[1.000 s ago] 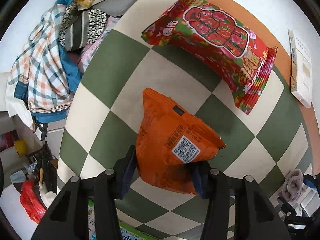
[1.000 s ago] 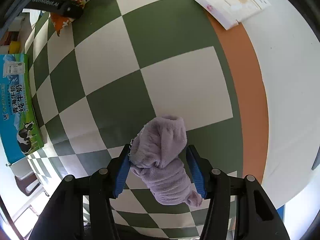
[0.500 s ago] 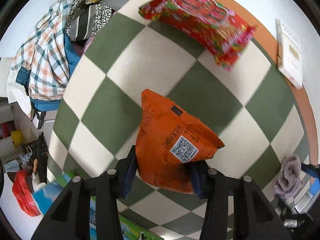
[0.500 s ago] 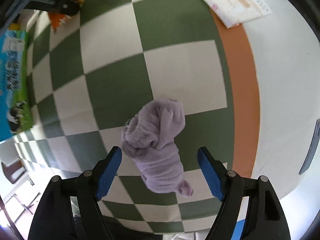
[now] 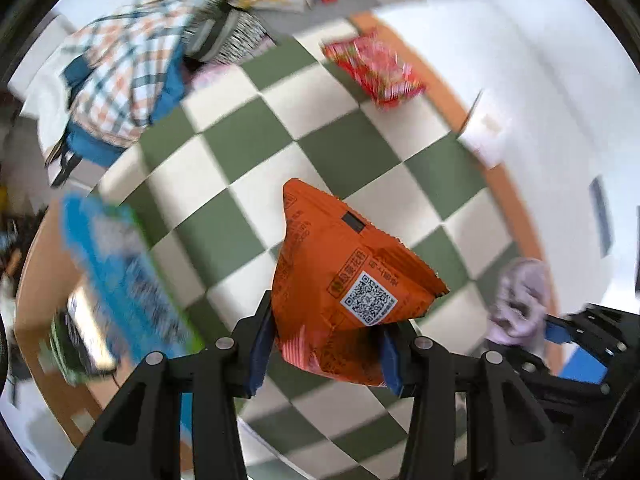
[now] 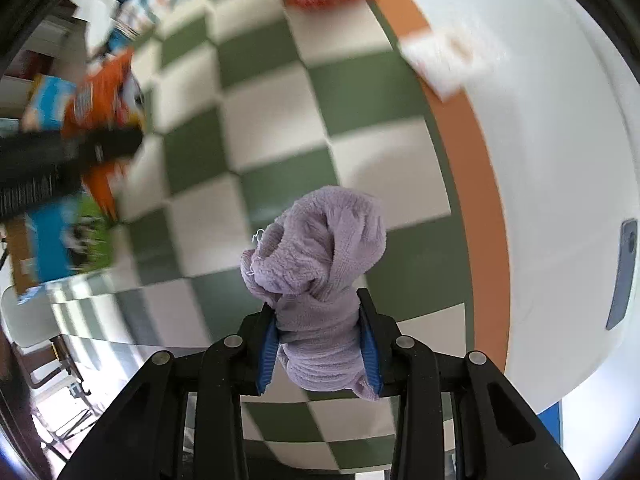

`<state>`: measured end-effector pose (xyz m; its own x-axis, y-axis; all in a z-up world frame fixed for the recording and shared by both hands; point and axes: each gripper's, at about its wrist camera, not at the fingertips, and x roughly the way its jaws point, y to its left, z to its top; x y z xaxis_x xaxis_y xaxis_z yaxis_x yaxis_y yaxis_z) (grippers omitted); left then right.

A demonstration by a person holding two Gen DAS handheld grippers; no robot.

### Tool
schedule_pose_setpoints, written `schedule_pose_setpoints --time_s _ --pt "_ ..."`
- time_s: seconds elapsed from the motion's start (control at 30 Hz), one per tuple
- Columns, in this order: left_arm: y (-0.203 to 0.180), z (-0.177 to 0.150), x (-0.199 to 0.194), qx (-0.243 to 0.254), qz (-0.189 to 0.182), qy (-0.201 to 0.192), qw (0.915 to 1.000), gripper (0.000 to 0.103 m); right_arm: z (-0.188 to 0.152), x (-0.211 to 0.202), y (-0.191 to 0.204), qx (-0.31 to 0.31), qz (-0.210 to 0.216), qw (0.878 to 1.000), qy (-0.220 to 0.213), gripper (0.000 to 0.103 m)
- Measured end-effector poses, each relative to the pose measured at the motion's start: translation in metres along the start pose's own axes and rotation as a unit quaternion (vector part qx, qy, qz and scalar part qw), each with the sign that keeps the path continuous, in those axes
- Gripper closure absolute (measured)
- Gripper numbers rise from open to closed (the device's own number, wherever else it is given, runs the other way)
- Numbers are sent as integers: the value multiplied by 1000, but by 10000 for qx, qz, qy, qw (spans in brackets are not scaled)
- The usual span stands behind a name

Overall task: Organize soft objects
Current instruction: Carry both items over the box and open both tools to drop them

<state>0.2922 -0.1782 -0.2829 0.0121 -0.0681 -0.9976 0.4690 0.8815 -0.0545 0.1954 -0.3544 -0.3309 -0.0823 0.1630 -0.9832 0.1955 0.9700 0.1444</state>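
Checkered tablecloth [image 5: 256, 132] lies below both loads (views blurred). Left gripper [image 5: 324, 354] clamps orange snack bag [image 5: 340, 280]; right gripper [image 6: 319, 346] clamps purple cloth [image 6: 320, 264]. Transport step; next, choose drop spots.

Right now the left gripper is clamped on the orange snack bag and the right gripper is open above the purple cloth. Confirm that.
Not quite. The right gripper is not open: the right wrist view shows it shut on the purple cloth. The left gripper is clamped on the orange snack bag, as you said.
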Motion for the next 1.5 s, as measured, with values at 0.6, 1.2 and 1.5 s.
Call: schedule_pose_setpoints --time_s 0.6,1.2,1.5 --pt "225 -181 -128 -2415 155 -953 9656 61 -37 -82 296 -1278 1715 9757 -475 66" --pt "353 -219 -27 -3423 -790 250 9359 61 -2 56 452 -1123 1875 9753 327 66" --pt "366 -220 -17 -3350 -752 442 9382 59 5 71 467 -1287 1752 9752 416 55"
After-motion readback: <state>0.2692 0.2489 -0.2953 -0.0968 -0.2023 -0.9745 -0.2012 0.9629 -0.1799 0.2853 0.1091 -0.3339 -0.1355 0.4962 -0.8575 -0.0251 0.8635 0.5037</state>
